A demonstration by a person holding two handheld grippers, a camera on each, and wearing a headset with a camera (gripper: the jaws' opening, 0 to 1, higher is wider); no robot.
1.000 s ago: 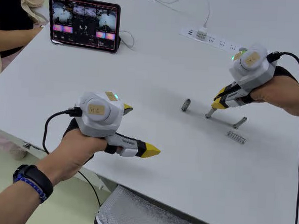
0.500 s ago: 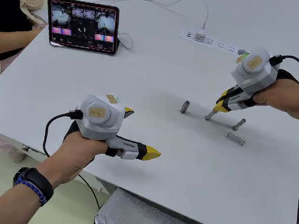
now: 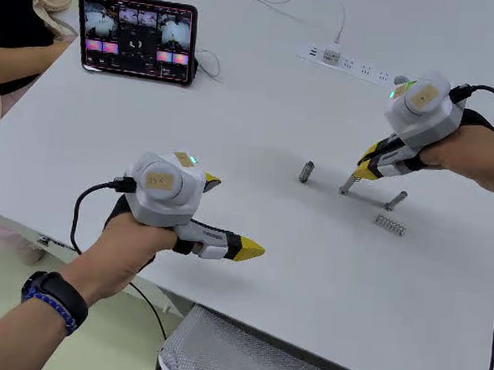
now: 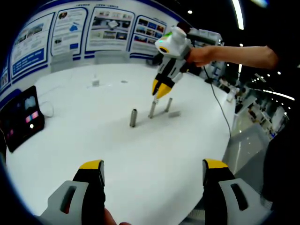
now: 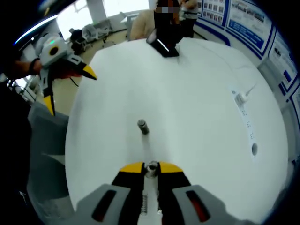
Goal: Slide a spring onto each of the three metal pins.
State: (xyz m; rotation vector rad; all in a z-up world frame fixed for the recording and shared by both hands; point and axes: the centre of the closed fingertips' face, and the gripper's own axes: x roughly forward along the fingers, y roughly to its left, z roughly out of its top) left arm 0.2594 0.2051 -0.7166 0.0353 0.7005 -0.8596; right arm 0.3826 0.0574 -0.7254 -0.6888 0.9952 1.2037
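Observation:
Three metal pins stand on the white table. The left pin (image 3: 306, 172) (image 4: 133, 117) (image 5: 142, 126) looks ribbed, with a spring around it. My right gripper (image 3: 364, 171) (image 5: 151, 168) is shut on a small grey spring at the top of the middle pin (image 3: 347, 186) (image 4: 152, 109). The right pin (image 3: 395, 200) (image 4: 168, 104) is bare. A loose spring (image 3: 390, 225) (image 4: 174, 114) lies flat in front of it. My left gripper (image 3: 229, 216) (image 4: 153, 165) hovers open over the table's near edge, well left of the pins, holding nothing.
A tablet (image 3: 139, 36) stands at the far left with a person's arm beside it. A white power strip (image 3: 347, 61) and its cable lie at the back. The table's near edge (image 3: 223, 305) runs just below my left gripper.
My right gripper stays at the middle pin, its tips shifting only slightly. The left gripper holds its place, still open.

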